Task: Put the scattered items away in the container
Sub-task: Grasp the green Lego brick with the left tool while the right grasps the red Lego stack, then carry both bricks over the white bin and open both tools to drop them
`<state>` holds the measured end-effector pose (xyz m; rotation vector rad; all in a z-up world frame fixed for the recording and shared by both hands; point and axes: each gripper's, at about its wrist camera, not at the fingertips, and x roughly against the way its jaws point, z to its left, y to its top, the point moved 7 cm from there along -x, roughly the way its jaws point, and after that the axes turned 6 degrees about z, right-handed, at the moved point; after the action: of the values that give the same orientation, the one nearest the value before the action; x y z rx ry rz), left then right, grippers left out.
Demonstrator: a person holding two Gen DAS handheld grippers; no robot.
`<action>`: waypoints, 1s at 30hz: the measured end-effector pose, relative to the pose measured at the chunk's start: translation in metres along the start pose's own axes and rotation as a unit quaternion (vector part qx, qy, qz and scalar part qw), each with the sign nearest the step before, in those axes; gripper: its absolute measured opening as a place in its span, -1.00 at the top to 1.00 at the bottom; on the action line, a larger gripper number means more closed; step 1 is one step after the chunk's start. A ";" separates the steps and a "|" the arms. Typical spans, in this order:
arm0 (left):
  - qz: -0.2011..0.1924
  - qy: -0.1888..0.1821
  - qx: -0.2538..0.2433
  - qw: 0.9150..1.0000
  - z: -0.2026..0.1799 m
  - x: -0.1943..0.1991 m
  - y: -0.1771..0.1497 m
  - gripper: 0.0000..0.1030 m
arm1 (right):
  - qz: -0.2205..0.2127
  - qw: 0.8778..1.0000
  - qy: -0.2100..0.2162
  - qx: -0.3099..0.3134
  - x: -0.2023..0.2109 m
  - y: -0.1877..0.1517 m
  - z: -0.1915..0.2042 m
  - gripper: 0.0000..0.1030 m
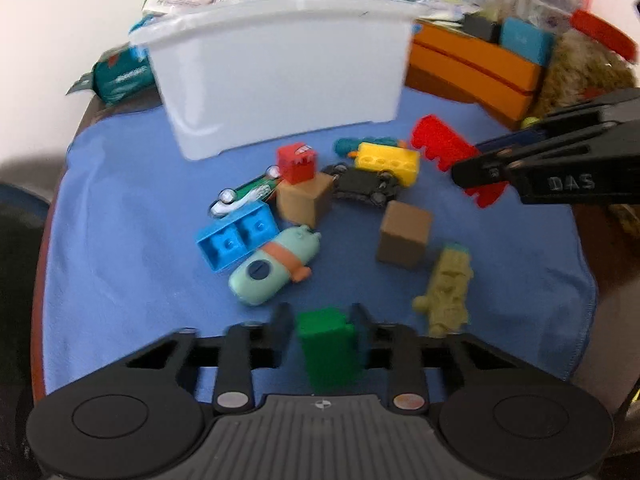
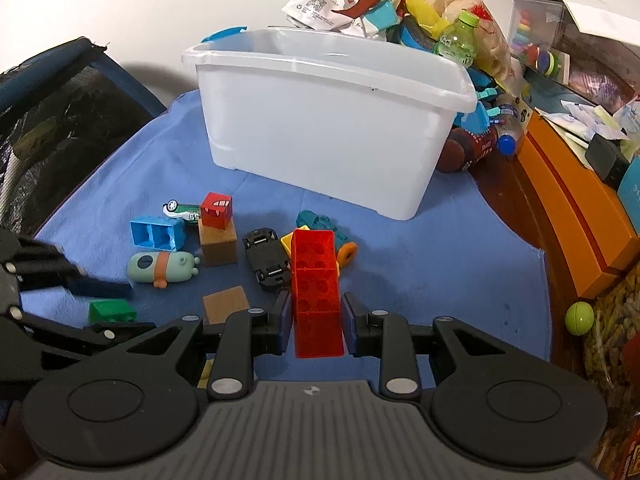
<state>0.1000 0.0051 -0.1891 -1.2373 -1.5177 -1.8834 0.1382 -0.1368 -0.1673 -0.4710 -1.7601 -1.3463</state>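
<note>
Step in hand, by my reading: both grippers loaded, carry to the bin not yet made; the bin stands at the far edge of the blue cloth on the bench, its inside not visible from either view. Left gripper: jaws clenched on a green block, held low over the near edge of the cloth, pointing toward the bin; this view is blurred. Loose on the cloth, left to right: blue brick; mint capsule toy; toy racing car; red monster cube sitting on a brown cube; second brown cube; black toy car lying upside down; yellow brick; olive figure. Right gripper: jaws grasping a red brick lengthwise, its hollow underside facing the camera, raised above the pile and aimed at the bin's front wall. Next move calls for lifting each load above the rim, which stands well higher than either gripper, then forward over the opening before release; the two arms sit close, so one at a time seems safer.
</note>
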 end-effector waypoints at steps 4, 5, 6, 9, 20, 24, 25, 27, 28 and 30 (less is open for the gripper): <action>-0.006 -0.006 -0.021 1.000 -0.008 0.003 -0.001 0.48 | 0.000 1.000 -0.001 -0.001 0.001 -0.002 0.001 0.43; -0.012 -0.004 -0.026 1.000 -0.008 0.006 0.002 0.48 | -0.002 1.000 -0.001 -0.001 0.002 -0.001 0.001 0.43; -0.018 -0.003 -0.029 0.999 -0.009 0.010 0.006 0.48 | -0.004 1.000 -0.002 0.000 0.004 0.000 0.000 0.43; -0.051 0.004 -0.044 0.998 -0.010 0.031 0.030 0.48 | -0.016 1.000 -0.007 0.002 0.010 0.007 -0.002 0.43; -0.148 0.045 -0.035 0.987 0.014 0.082 0.145 0.47 | -0.092 0.996 -0.017 0.002 0.047 0.078 -0.016 0.43; -0.170 0.051 -0.014 0.984 0.025 0.090 0.181 0.47 | -0.131 0.991 -0.022 0.001 0.064 0.113 -0.022 0.43; -0.175 0.054 -0.011 0.983 0.028 0.091 0.189 0.47 | -0.138 0.990 -0.023 0.001 0.065 0.121 -0.023 0.43; -0.180 0.061 -0.009 0.982 0.033 0.088 0.202 0.47 | -0.148 0.989 -0.025 -0.001 0.064 0.138 -0.028 0.43; -0.180 0.063 -0.007 0.982 0.036 0.085 0.210 0.47 | -0.150 0.988 -0.027 -0.001 0.062 0.145 -0.031 0.43; -0.179 0.064 -0.003 0.982 0.041 0.076 0.222 0.47 | -0.149 0.988 -0.029 -0.001 0.053 0.157 -0.036 0.43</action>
<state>0.2477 -0.0112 -0.0023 -0.8675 -1.7549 -2.1429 0.2352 -0.1248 -0.0294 -0.2569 -1.9332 -1.5531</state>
